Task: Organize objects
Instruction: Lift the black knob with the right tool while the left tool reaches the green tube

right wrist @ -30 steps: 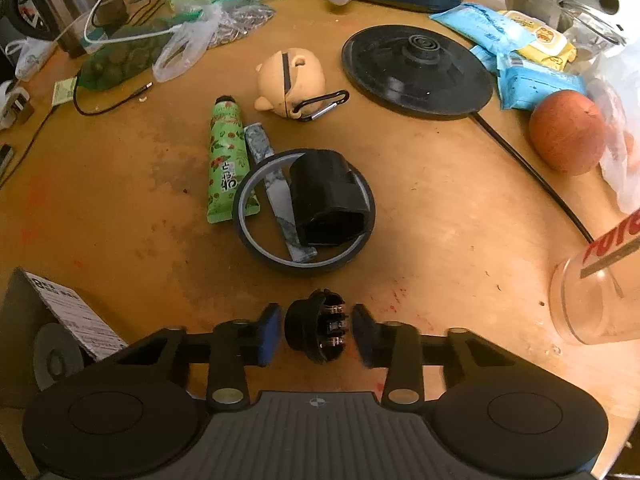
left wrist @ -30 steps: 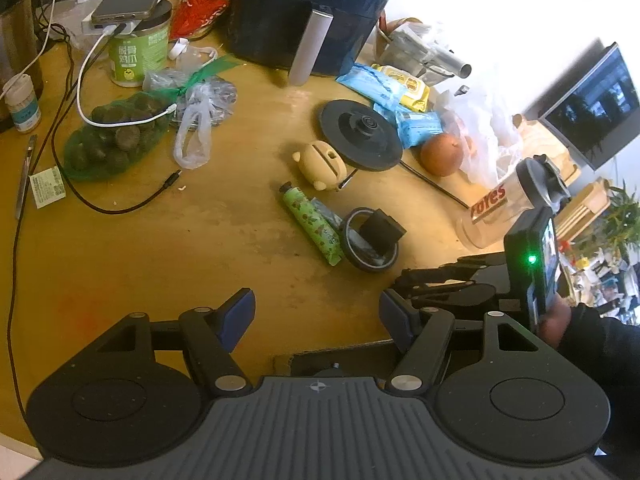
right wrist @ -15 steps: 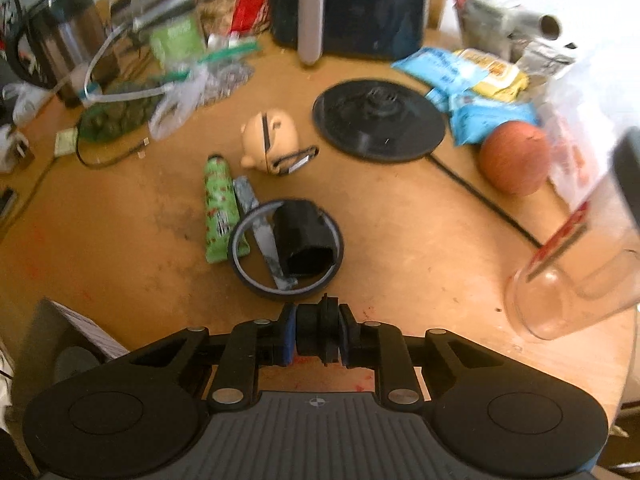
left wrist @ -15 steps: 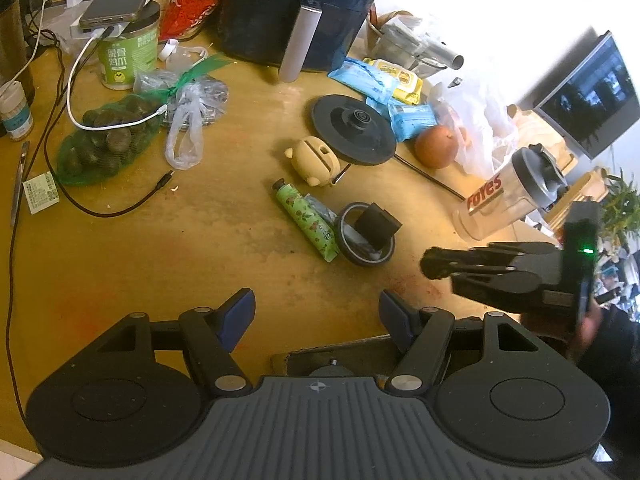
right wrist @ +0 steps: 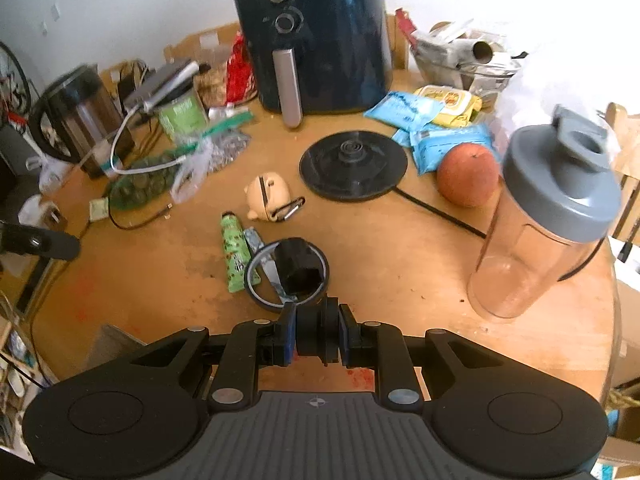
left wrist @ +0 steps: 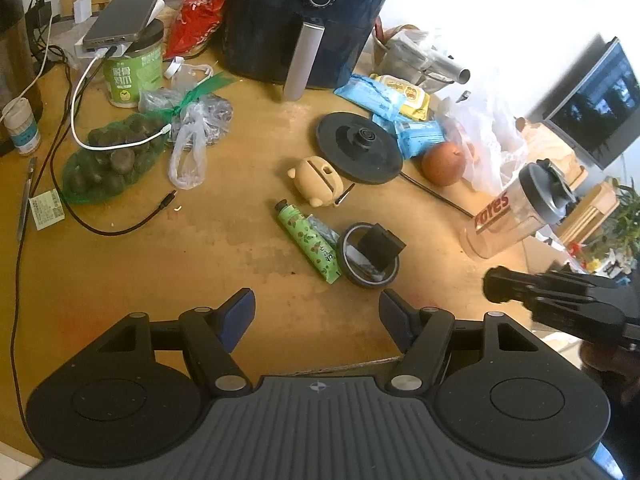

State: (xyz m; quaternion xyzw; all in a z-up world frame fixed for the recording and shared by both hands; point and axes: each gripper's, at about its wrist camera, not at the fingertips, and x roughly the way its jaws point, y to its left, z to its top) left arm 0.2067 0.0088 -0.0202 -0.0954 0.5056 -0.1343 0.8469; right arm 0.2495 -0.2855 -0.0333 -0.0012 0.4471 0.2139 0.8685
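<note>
Held thing: a small black round plug-like part (right wrist: 318, 334) sits clamped between the blue pads of the right claw (right wrist: 317, 336), lifted clear of the bench (right wrist: 400, 248); its detail is too dark to name further.
Right claw: closed tight on that black part, pads pressing both its sides; in the left wrist view it shows at the right edge (left wrist: 496, 290), beyond the tape ring.
Left claw: its jaws stand wide apart with nothing between them (left wrist: 316, 316), above bare bench wood on the near side of the tape ring.
Tape ring: a dark ring of tape (right wrist: 286, 276) lies flat on the bench, just beyond the held part.
Black block: a black adapter-like block (right wrist: 298, 270) rests inside the tape ring, tilted.
Green tube: a green printed tube (right wrist: 233, 252) lies just left of the tape ring, with a small grey sachet (right wrist: 256, 242) between the two, its end running under the ring.
Pig case: a tan pig-shaped case (right wrist: 267, 196) with a clip sits beyond the tape ring.
Kettle base: a black round base (right wrist: 354, 164) lies farther beyond the ring, its cord trailing right.
Apple: a reddish apple (right wrist: 468, 176) sits right of the kettle base.
Shaker bottle: a clear bottle with a grey lid (right wrist: 540, 224) stands well right of the tape ring.
Air fryer: a dark air fryer (right wrist: 316, 36) stands at the back, far beyond the ring.
</note>
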